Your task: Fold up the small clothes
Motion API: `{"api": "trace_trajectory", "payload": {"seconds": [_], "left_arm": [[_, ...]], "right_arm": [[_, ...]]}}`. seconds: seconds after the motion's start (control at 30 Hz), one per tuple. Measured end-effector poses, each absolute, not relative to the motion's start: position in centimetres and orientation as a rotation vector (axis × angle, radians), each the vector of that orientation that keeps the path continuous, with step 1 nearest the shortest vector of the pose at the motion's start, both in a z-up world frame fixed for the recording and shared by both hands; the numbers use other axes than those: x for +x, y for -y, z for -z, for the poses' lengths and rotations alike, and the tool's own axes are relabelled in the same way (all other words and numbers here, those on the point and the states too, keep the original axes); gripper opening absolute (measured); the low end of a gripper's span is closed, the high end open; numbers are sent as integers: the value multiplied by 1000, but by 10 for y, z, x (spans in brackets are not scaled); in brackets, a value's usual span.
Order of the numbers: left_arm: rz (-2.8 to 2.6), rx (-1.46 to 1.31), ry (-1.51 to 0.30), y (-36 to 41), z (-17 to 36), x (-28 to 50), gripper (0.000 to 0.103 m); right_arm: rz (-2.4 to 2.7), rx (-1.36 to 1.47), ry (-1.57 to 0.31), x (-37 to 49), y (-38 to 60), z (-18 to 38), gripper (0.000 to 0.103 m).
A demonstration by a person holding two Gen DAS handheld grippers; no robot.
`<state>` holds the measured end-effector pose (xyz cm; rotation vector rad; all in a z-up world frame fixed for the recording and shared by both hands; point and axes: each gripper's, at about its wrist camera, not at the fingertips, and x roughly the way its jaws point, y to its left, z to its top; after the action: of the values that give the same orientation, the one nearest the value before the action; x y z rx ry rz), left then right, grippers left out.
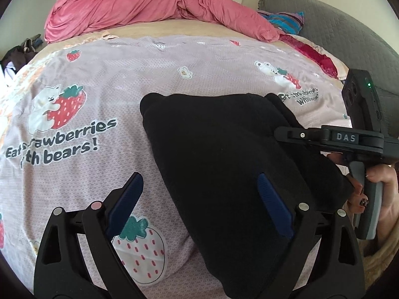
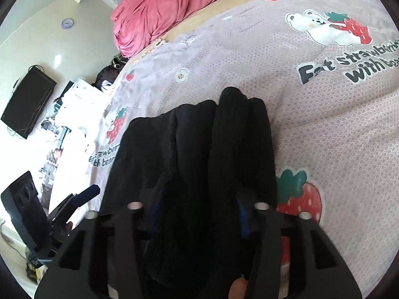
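Left wrist view: the left gripper (image 1: 199, 191) stands wide open, its 2 blue-padded fingers (image 1: 273, 199) holding nothing, one over the folded black fabric garment (image 1: 224, 162) and one over the lilac strawberry-and-bear printed bedspread (image 1: 119, 79) on which the garment lies. Right wrist view: the right gripper (image 2: 199, 214) is narrowed on a bunched fold of that garment. Beyond lies a crumpled pink quilt (image 1: 139, 2).

Bright soft daylight; fisheye-warped edges, dark corners.
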<state>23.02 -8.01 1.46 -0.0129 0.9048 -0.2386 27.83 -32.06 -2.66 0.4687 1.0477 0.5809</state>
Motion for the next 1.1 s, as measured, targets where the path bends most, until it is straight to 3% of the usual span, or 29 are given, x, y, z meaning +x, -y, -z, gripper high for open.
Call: {"api": "trace_trajectory", "payload": {"seconds": [0.03,0.07,0.33,0.43,0.57,0.63,0.93,1.0,1.07,1.1], "left_arm": [[237,-11,-905,80,-14,231,86],[235,-11,-905,81,-13,231,86],[296,-74,-923,84,-11,227,86],[312,-56,-940,95,-5,224,86],[310,-53,-947,99,-1,221,86],[312,-66,-946,96,-2,219,86],[310,-104,-937,92,-8,203,86],[310,-105,-933,93,-10,199,86],[312,-112,-928,93,-12,194,86],[315,-121,-925,92,-13,190,86]], "right_arm": [[-586,457,-1037,278,319,27,16],[-570,426,-1018,278,317,25,11],[-592,354,-876,267,327,-10,10],[-518,311,-907,272,331,5,11],[-505,372,-968,275,338,24,26],[-555,442,-969,270,348,21,46],[-578,464,-982,223,358,11,63],[-575,452,-986,215,356,11,63],[-564,435,-978,206,354,11,55],[-564,422,-971,201,353,10,34]]}}
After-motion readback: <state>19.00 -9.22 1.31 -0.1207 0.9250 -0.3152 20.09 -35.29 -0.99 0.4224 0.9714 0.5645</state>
